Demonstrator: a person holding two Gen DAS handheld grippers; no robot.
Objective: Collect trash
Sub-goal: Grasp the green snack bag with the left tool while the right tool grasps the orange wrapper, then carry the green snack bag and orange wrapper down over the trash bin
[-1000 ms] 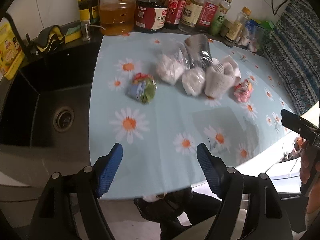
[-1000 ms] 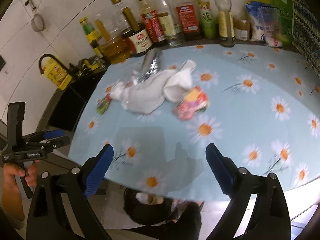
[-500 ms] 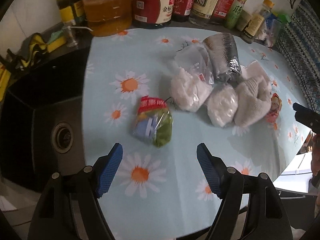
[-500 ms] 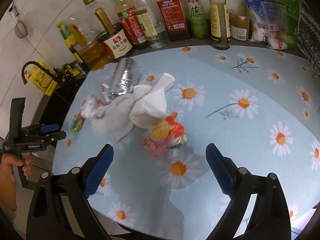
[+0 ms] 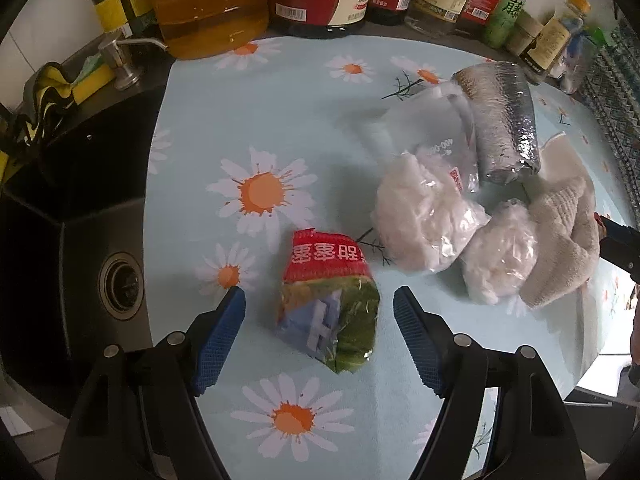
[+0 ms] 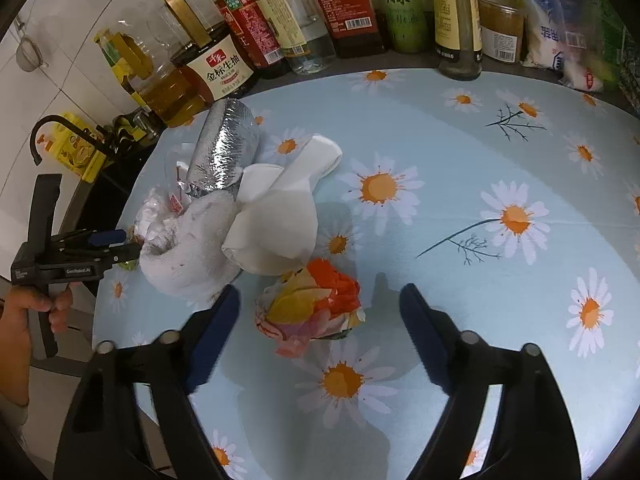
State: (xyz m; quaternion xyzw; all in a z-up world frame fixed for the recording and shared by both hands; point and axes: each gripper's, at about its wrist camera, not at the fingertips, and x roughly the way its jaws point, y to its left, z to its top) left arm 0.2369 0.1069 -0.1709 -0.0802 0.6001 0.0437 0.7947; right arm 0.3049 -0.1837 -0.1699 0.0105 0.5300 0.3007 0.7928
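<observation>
Both grippers brought closer over daisy cloth [image 5: 280,128]. Red-green packet [image 5: 330,300] framed between open left gripper [image 5: 319,322] pads, untouched. Crumpled orange wrapper [image 6: 316,308] flanked by right gripper [image 6: 320,318], jaws closing, not yet touching.

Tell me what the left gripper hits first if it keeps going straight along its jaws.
Most likely the red-and-green snack wrapper: it lies between the open jaws of the left gripper, nothing in front of it. Depth is unclear, so the jaws might meet the daisy tablecloth beside it at the same time.
</observation>
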